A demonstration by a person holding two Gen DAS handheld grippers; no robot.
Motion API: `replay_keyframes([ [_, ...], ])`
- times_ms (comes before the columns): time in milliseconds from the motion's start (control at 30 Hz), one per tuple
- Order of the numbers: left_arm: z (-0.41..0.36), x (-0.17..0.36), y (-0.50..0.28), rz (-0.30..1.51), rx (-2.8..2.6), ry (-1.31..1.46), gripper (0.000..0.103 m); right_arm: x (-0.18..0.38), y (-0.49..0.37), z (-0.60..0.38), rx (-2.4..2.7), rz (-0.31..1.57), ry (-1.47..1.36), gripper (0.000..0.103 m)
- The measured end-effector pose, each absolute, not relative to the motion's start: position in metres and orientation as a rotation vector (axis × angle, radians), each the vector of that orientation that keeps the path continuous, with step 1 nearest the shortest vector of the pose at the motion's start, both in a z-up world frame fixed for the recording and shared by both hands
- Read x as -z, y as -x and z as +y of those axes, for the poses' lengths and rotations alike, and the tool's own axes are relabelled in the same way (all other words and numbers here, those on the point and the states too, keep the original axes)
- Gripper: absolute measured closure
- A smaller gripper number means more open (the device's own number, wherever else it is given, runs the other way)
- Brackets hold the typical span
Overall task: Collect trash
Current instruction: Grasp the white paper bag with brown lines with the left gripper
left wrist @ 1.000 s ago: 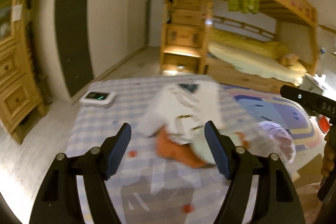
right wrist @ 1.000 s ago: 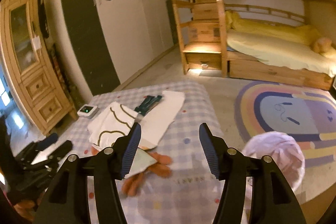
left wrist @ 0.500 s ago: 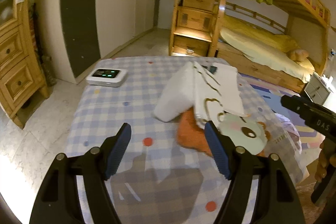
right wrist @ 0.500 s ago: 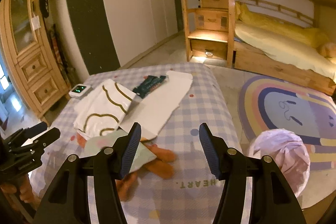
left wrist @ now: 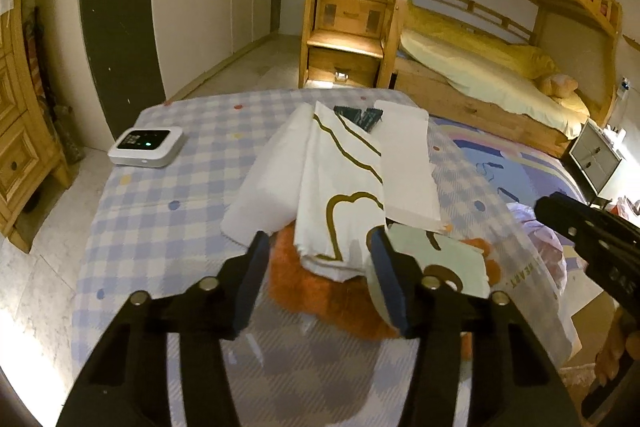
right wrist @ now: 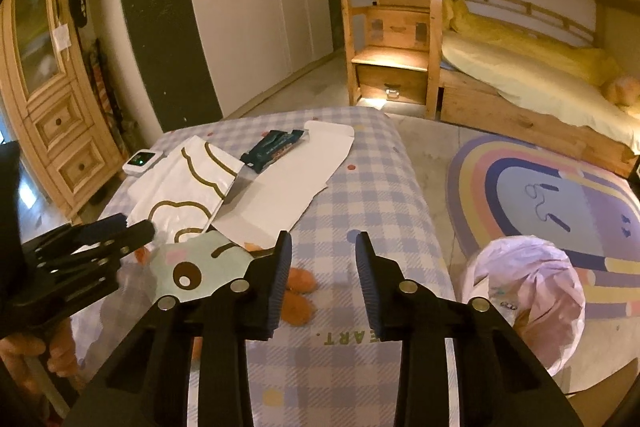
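On the checked bedspread (left wrist: 160, 227) lies a pile: a white paper bag with gold lines (left wrist: 340, 187) (right wrist: 192, 183), a flat white card (left wrist: 404, 163) (right wrist: 288, 179), a dark snack wrapper (left wrist: 358, 117) (right wrist: 272, 147) and a pale green cartoon card (left wrist: 444, 259) (right wrist: 196, 267) over an orange plush (left wrist: 320, 299). My left gripper (left wrist: 320, 259) hovers over the bag's near edge. Its jaws are closing, with the bag's edge between them but the pads apart from it. My right gripper (right wrist: 322, 263) is also closing, over bare cloth. A pink-white trash bag (right wrist: 528, 283) stands on the floor to the right.
A white device with a green light (left wrist: 146, 147) sits at the bedspread's left. A wooden cabinet (right wrist: 52, 115) stands left, a bunk bed with stair drawers (left wrist: 360, 7) behind, and a rainbow rug (right wrist: 540, 195) on the floor to the right.
The left gripper has come forward and down onto the paper pile. The fingers of both grippers stand closer together than before. The right gripper has dipped slightly.
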State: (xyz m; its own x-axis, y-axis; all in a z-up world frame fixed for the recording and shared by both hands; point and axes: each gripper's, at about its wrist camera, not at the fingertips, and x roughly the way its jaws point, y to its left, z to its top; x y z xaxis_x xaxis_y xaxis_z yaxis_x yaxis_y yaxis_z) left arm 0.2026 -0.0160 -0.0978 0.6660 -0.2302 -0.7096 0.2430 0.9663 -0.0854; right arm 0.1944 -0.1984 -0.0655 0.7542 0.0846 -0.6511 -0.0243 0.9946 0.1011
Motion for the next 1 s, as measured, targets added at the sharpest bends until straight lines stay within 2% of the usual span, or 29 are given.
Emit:
replay_keyframes([
  [133, -0.019, 0.102, -0.215, 0.83, 0.268, 0.007, 0.068, 0.066, -0.194, -0.198, -0.061, 0.716, -0.092, 0.069],
  [333, -0.022, 0.098, -0.213, 0.821, 0.309, 0.018, 0.099, 0.066, -0.195, -0.196, -0.067, 0.718, -0.097, 0.069],
  [367, -0.024, 0.094, -0.208, 0.793, 0.31, 0.001, 0.102, 0.065, -0.194, -0.196, -0.069, 0.716, -0.099, 0.069],
  [533, -0.02, 0.06, -0.172, 0.568, 0.29, -0.06, 0.102, 0.066, -0.195, -0.194, -0.078, 0.71, -0.095, 0.066],
  [567, -0.015, 0.054, -0.167, 0.536, 0.287, -0.056, 0.102, 0.067, -0.195, -0.193, -0.083, 0.712, -0.095, 0.064],
  [633, -0.003, 0.044, -0.152, 0.479, 0.271, -0.046, 0.103, 0.068, -0.195, -0.187, -0.112, 0.719, -0.089, 0.053],
  [900, 0.032, 0.051, -0.145, 0.535, 0.235, 0.005, 0.103, 0.073, -0.19, -0.15, -0.237, 0.731, 0.01, 0.042],
  [1000, 0.037, 0.053, -0.145, 0.548, 0.231, 0.007, 0.103, 0.076, -0.191, -0.137, -0.266, 0.744, 0.042, 0.042],
])
